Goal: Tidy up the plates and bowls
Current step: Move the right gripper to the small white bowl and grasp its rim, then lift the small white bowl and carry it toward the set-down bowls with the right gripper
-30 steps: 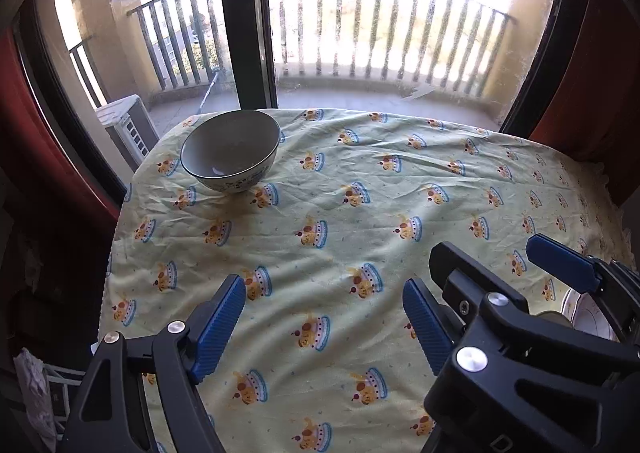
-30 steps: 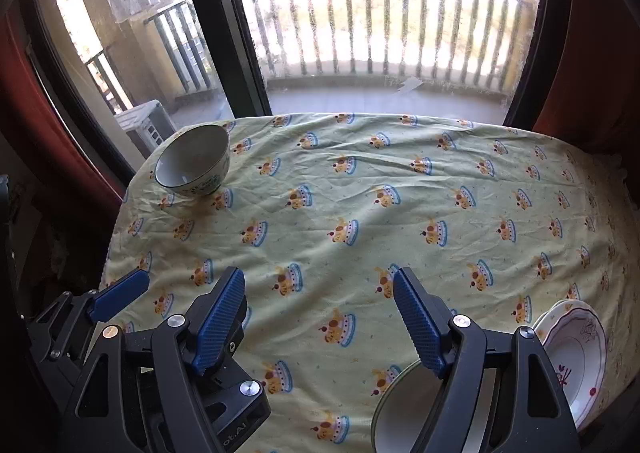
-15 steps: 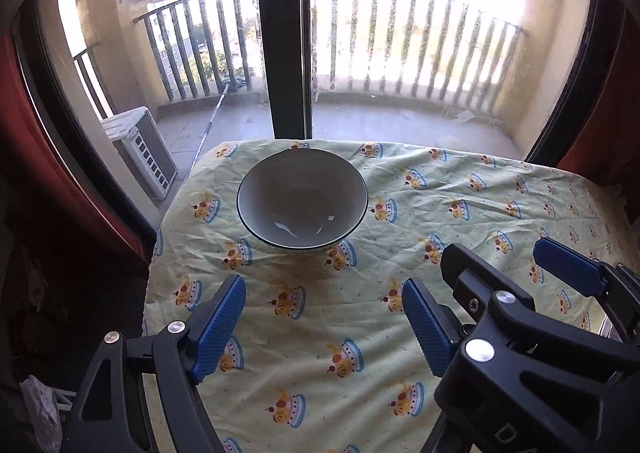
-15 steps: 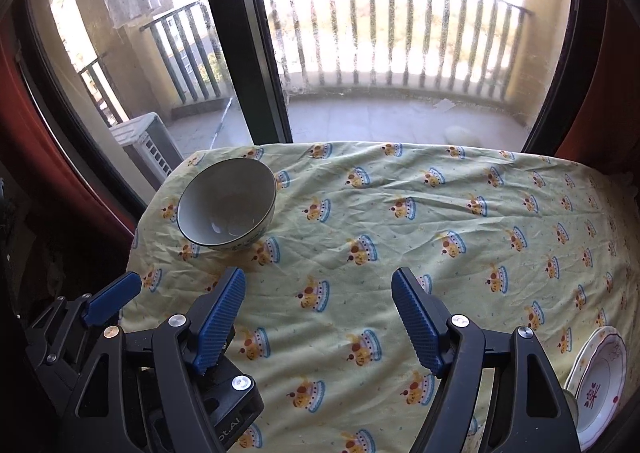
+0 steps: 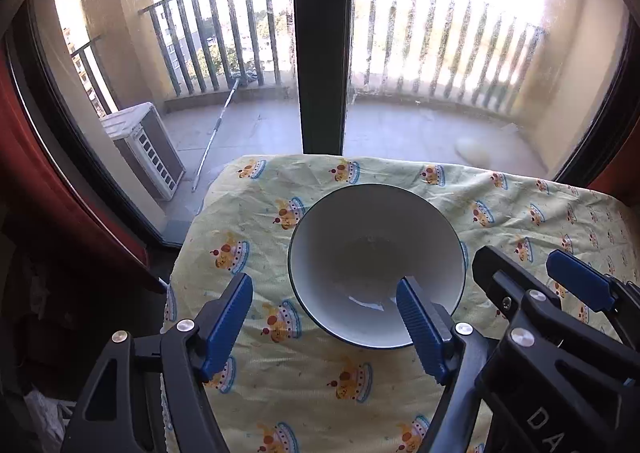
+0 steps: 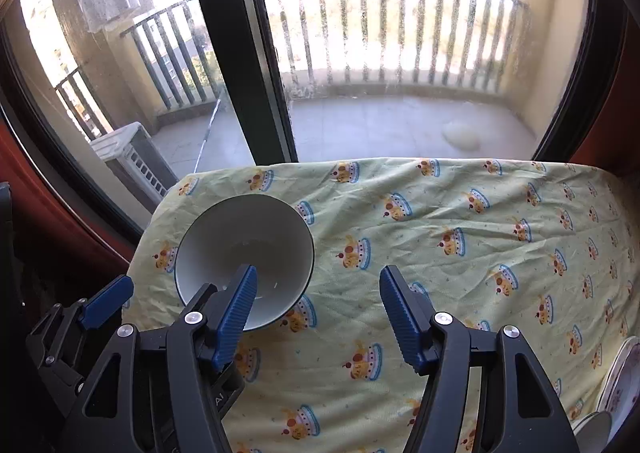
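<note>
- We judge the tidying barely begun: the bowl [image 5: 376,265] stands alone, upright and empty, on the yellow tablecloth [image 5: 320,393] near the table's far left corner, by the window [image 5: 440,53].
- The rest of the crockery lies well apart from it: a patterned plate [image 6: 624,377] at the right edge of the right wrist view, with a paler dish [image 6: 596,429] just below it, both cut off by the picture.
- Our left gripper [image 5: 326,327] is half open and holds nothing; its jaws have just been closing. Its right-hand finger [image 5: 420,333] shows in front of the bowl's inside and the other outside, so the near rim lies between them. We cannot tell whether a finger touches it.
- Our right gripper [image 6: 318,315] is also half open and empty, with only cloth between its jaws, which have likewise just been closing. It hangs just to the right of the bowl, close beside the left gripper.
- What is left, as we judge it: take the bowl, carry it across to the plate, then stack or sort.
- Edges: the bowl sits near the cloth's left drop and far edge, so a nudge that way could tip it off.
- Room: the middle of the cloth lies bare from bowl to plate. The two grippers crowd each other at the bowl.
</note>
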A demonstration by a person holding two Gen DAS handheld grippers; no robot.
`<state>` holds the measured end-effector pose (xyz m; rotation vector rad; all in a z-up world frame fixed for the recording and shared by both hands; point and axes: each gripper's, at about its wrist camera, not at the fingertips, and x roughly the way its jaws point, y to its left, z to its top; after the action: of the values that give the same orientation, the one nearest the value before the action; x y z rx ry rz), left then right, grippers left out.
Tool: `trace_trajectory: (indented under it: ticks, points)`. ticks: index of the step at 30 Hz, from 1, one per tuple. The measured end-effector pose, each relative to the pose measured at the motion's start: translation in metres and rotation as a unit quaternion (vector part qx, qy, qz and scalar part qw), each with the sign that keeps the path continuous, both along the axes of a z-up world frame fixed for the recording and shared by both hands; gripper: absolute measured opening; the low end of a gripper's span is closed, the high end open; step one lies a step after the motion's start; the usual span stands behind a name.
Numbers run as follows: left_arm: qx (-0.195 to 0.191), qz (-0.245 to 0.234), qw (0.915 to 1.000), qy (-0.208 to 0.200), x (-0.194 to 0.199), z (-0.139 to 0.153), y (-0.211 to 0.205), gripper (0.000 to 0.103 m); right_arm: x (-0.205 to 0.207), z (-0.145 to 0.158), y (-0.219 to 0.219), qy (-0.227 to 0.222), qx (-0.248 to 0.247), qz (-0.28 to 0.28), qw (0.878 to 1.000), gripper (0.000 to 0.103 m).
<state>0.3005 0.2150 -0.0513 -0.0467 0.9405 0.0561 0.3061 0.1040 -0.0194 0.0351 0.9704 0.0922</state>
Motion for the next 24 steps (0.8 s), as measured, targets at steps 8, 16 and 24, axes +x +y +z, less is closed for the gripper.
trace_trajectory:
  ticks: [8,16,24]
  points:
    - [0.0,0.003,0.9998,0.017,0.028,-0.028,0.009,0.067,0.033,-0.03,0.017,0.018,0.005,-0.002,1.0,0.058]
    - [0.001,0.004,0.9995,0.031,0.044,-0.049,0.008,0.056,0.052,-0.055,0.018,0.031,0.005,-0.015,0.999,0.047]
    - [-0.008,-0.005,0.9987,0.05,0.057,-0.061,0.006,0.031,0.067,-0.073,0.015,0.05,0.01,-0.025,0.998,0.027]
